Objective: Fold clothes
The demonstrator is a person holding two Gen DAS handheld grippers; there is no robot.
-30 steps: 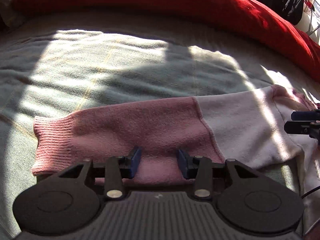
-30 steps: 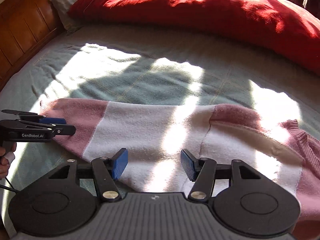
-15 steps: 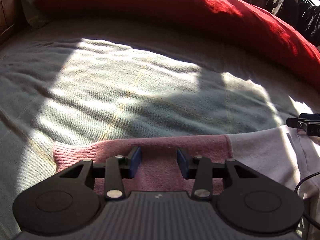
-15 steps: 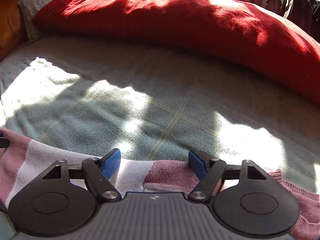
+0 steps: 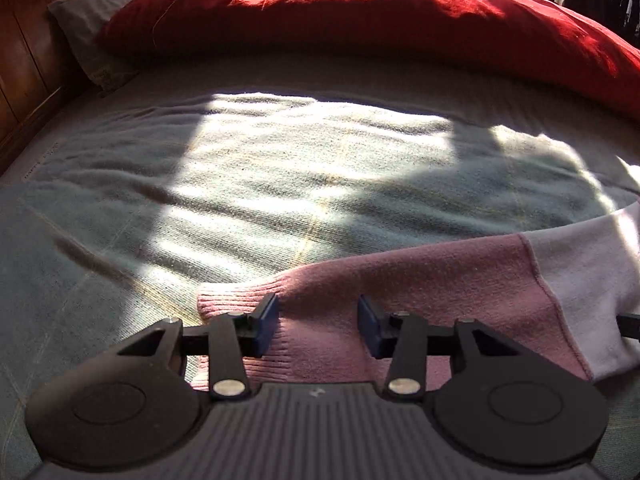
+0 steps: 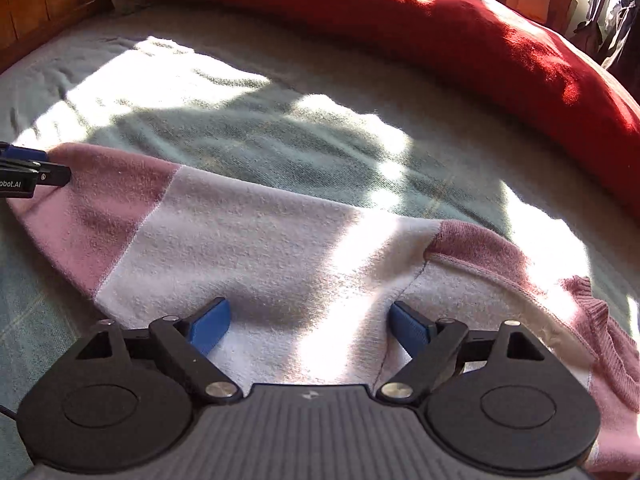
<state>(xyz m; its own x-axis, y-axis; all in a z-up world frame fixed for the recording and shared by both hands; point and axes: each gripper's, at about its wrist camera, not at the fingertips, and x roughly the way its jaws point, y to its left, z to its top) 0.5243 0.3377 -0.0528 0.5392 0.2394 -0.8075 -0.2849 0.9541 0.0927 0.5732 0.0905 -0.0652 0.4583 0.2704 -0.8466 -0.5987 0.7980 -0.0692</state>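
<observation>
Left gripper (image 5: 318, 326) fingers part-open; right gripper (image 6: 308, 326) fingers opening.

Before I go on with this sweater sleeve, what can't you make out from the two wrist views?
- Left gripper: whether its pads pinch the sleeve cuff; the fabric beneath hides any contact.
- Sweater: body and other sleeve, cut off by the right view's lower and right edges and the right gripper, whose jaws are opening.
- Fabric layers: sun glare washes them out in the right view.

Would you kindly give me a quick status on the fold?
Left hand-held gripper part open over the pink cuff. Right hand-held gripper opening above the sweater, gripping nothing. Nothing in the way.
</observation>
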